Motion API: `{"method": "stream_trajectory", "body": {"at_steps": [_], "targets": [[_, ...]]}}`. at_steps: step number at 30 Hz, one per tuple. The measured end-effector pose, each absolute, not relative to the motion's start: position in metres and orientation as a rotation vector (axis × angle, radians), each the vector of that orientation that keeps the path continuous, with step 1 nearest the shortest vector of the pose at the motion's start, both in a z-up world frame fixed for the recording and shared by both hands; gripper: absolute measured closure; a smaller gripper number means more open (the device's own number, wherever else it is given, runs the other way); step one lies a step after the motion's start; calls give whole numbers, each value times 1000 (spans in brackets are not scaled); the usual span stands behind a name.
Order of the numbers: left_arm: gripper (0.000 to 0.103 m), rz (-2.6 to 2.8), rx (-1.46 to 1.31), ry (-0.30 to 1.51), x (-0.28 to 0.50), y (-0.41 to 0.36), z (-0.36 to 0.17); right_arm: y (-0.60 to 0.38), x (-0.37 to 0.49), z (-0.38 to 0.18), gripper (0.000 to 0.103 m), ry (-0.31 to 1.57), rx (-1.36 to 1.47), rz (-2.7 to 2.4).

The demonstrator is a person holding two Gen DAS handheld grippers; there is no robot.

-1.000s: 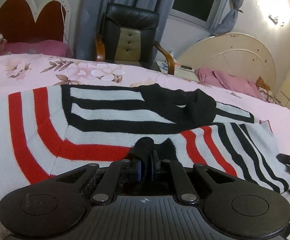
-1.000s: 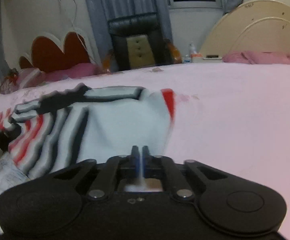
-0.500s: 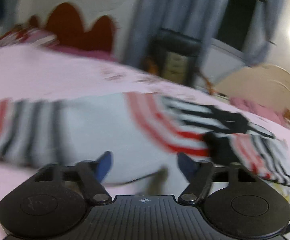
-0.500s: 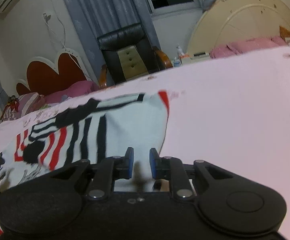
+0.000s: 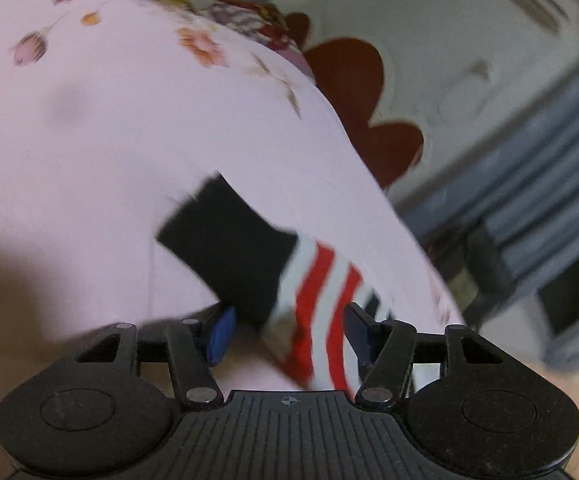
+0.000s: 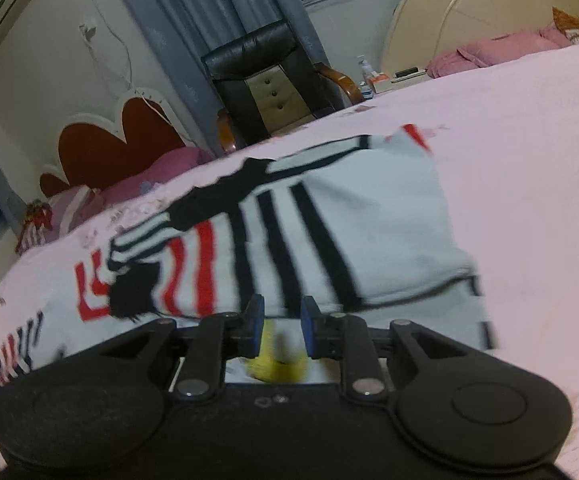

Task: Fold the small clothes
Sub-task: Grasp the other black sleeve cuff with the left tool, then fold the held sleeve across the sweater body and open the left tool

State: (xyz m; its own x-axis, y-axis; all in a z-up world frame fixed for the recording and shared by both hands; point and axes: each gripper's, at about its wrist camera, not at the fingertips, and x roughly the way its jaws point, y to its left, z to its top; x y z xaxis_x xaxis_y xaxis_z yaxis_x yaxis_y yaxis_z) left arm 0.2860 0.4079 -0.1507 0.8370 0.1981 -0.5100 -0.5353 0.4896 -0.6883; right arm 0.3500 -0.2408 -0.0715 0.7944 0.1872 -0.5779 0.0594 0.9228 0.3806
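Striped sweater [image 6: 329,232] lies part-folded on bed [image 6: 529,152], black cuff [image 5: 229,248] near bed's edge

Left tool [image 5: 285,330] spread wide astride sleeve, right tool [image 6: 281,326] parted, both gripping nothing

Risks: late pinch misses cuff; sleeve drags, undoing fold

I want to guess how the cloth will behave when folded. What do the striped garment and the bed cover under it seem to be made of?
Striped garment: probably a soft knit, matte and fairly thick; its folded edge looks rounded rather than creased. Bed cover: thin, smooth woven fabric, likely cotton, matte pink with printed flowers. Motion blur hides the weave of both.
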Motion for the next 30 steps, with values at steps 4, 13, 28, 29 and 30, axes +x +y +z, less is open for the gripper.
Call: {"method": "stream_trajectory", "body": {"at_steps": [4, 13, 28, 29, 30], "targets": [[69, 495, -1078, 322, 293, 419, -165, -220, 359, -66, 82, 644, 405, 79], [98, 104, -936, 304, 351, 359, -123, -212, 358, -64, 81, 639, 396, 60], [98, -433, -355, 654, 526, -18, -110, -298, 326, -61, 81, 568, 517, -73], [98, -431, -306, 673, 531, -32, -112, -306, 324, -62, 80, 564, 527, -84], [98, -426, -268, 692, 530, -42, -117, -313, 321, -63, 80, 562, 541, -92]]}}
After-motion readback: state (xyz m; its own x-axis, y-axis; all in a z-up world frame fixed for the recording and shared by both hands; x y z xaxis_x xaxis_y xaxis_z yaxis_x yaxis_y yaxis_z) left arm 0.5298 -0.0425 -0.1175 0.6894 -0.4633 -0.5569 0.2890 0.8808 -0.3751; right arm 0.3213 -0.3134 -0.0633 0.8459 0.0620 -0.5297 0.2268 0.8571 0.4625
